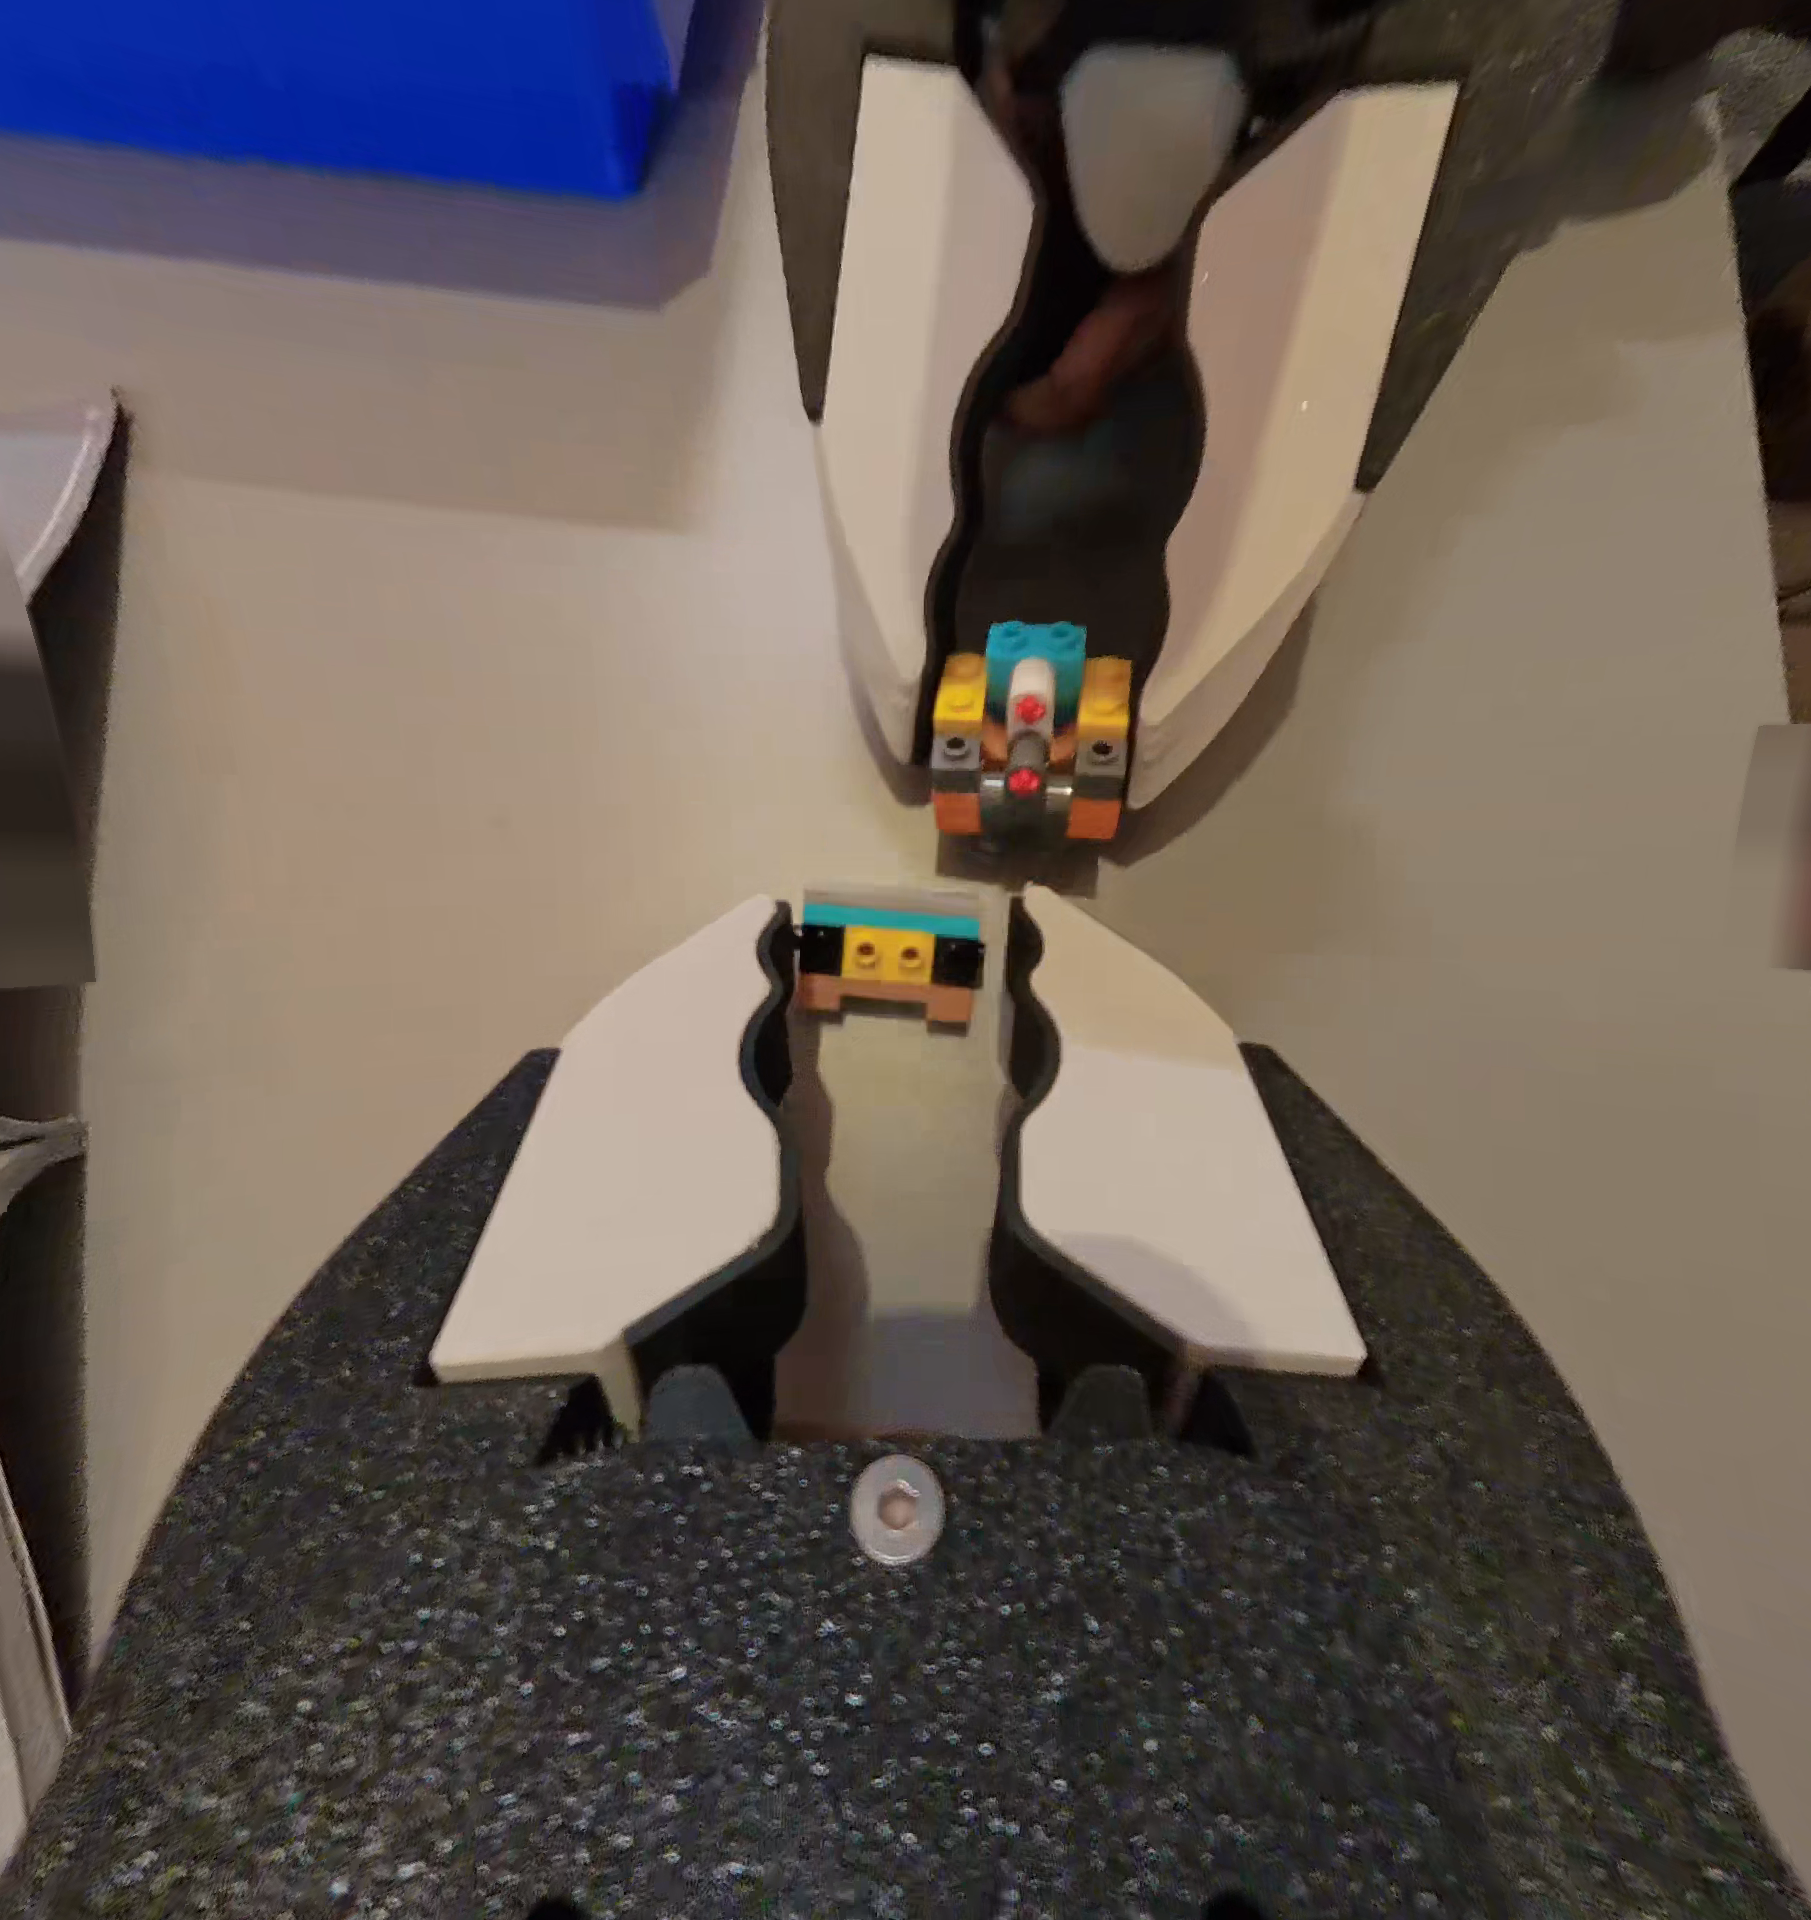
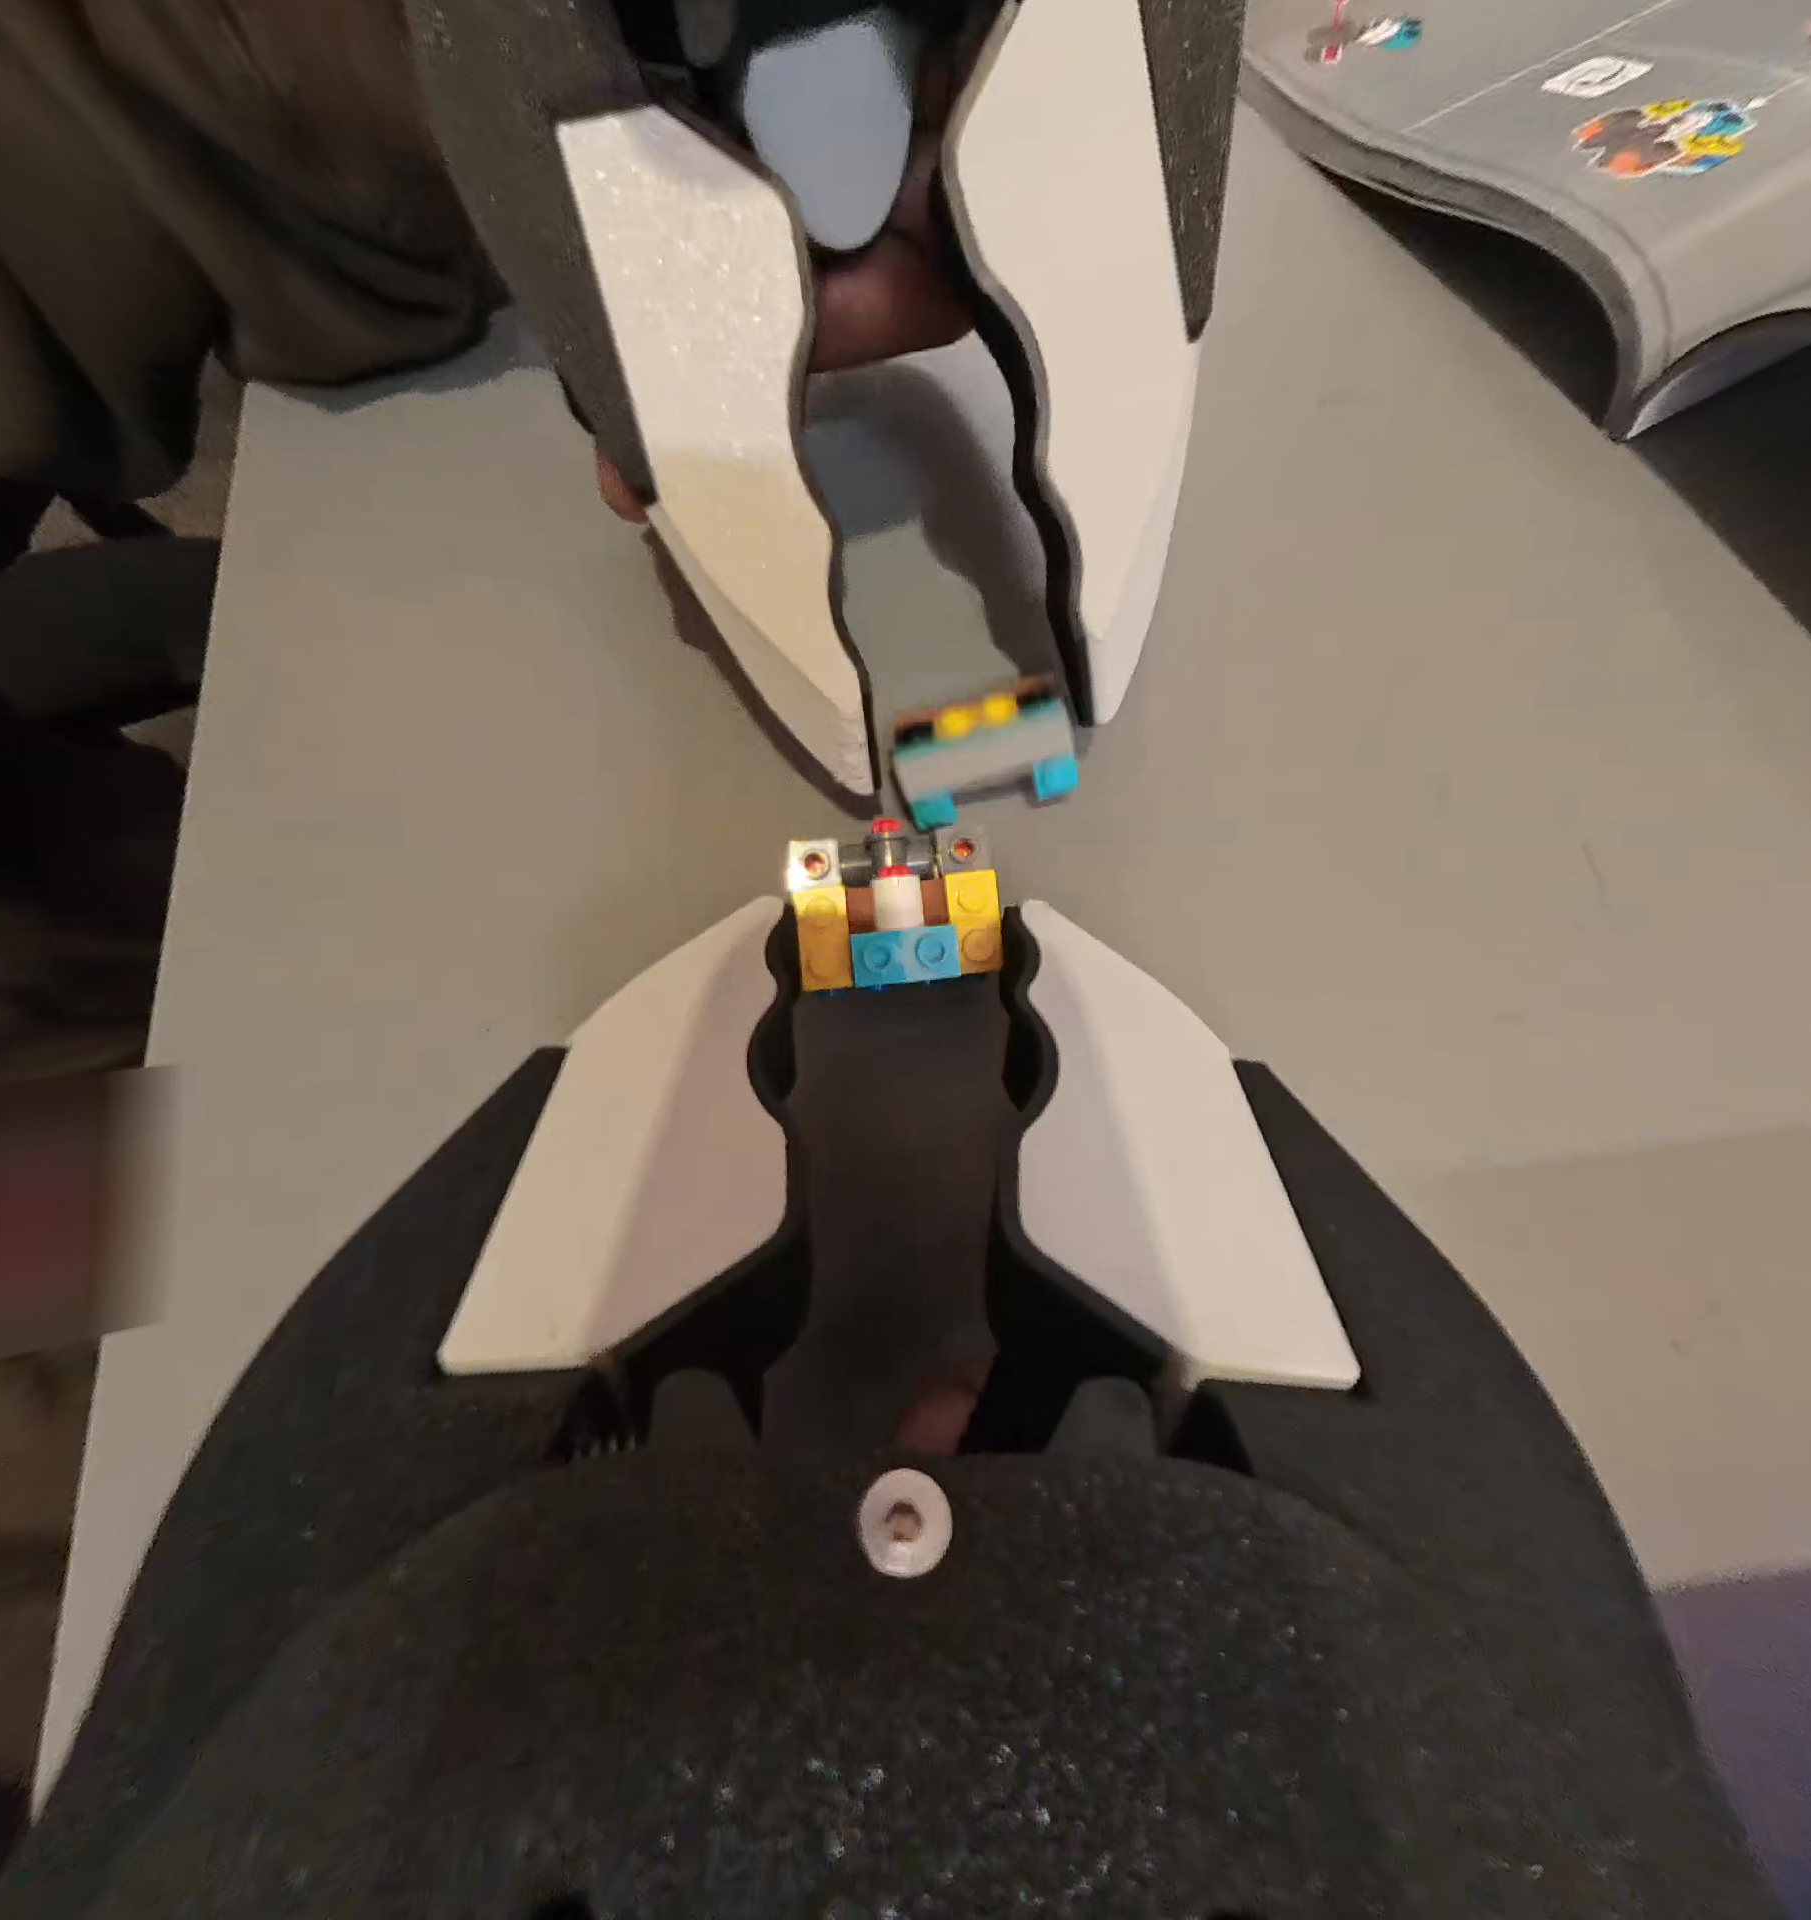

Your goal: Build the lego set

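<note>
Hard plastic, small pieces, two sub-assemblies held nose to nose above the pale surface (image 1: 465, 727).

Left hand-held gripper (image 1: 893, 956): fingers closed onto a flat grey-topped sub-assembly (image 1: 888, 961) with a teal stripe, a yellow two-stud brick, black end pieces and a brown base. It sits right at the fingertips, little of it buried between the pads.

Right hand-held gripper (image 2: 896, 951): clamped on a chunkier block (image 2: 896, 920) of yellow side bricks, a blue plate, grey corner pieces and a central white-and-grey pin with red tips. Also held at the very tips, pin end pointing away from the gripper toward the other one.

From the right wrist view the flat piece hangs just ahead of the block and slightly to its right, tilted; close, but whether they touch I cannot tell.

Handling, as judgement:
- Light and rigid; weight is no issue.
- Smooth plastic faces are slippery against the pads; a shallow tip grip may let a piece pivot when pressed.
- Stud joints can pop apart under off-axis force. The protruding pin looks the weakest part.
- Best hold: flat opposing side walls, squeeze across the bricks, not along the layers. Keep off the pin and the mating faces.

An open instruction booklet (image 2: 1607, 187) lies beyond the right gripper, off to its right.
</note>
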Demonstrator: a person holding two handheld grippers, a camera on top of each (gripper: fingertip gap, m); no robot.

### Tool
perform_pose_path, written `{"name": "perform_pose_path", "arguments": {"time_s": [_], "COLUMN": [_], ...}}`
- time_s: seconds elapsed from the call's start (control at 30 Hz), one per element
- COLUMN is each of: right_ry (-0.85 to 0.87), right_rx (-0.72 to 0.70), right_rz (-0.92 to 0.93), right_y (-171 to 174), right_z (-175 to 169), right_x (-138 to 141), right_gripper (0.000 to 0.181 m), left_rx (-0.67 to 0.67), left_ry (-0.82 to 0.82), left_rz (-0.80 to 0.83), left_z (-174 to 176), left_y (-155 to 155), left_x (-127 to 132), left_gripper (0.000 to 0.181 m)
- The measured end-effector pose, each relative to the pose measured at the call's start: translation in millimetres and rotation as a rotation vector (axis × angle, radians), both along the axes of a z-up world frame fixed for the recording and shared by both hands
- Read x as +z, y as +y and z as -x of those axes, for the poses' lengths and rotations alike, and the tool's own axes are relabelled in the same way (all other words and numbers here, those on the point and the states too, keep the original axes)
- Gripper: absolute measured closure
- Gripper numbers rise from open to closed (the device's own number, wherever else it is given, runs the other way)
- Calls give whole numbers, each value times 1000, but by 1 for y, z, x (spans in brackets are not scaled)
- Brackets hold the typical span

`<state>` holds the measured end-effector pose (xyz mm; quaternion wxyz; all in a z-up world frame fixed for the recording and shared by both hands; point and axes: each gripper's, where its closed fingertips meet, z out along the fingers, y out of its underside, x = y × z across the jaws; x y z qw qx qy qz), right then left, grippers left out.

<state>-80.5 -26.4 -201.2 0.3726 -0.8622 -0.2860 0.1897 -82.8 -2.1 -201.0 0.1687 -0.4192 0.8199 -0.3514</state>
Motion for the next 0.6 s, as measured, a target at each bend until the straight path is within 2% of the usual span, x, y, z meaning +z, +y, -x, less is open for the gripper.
{"name": "perform_pose_path", "arguments": {"time_s": [0.2,0.43,0.6], "right_ry": [-14,85,66], "right_rx": [30,66,124], "right_rz": [-37,-154,-207], "right_y": [1,2,-1], "right_z": [0,1,2], "right_x": [2,23,29], "right_gripper": [144,144,144], "left_rx": [-20,10,-17], "left_ry": [9,-259,-312], "left_rz": [18,86,36], "left_z": [10,0,-4], "left_y": [-4,-10,-21], "left_x": [-7,34,36], "left_gripper": [134,130,131]}}
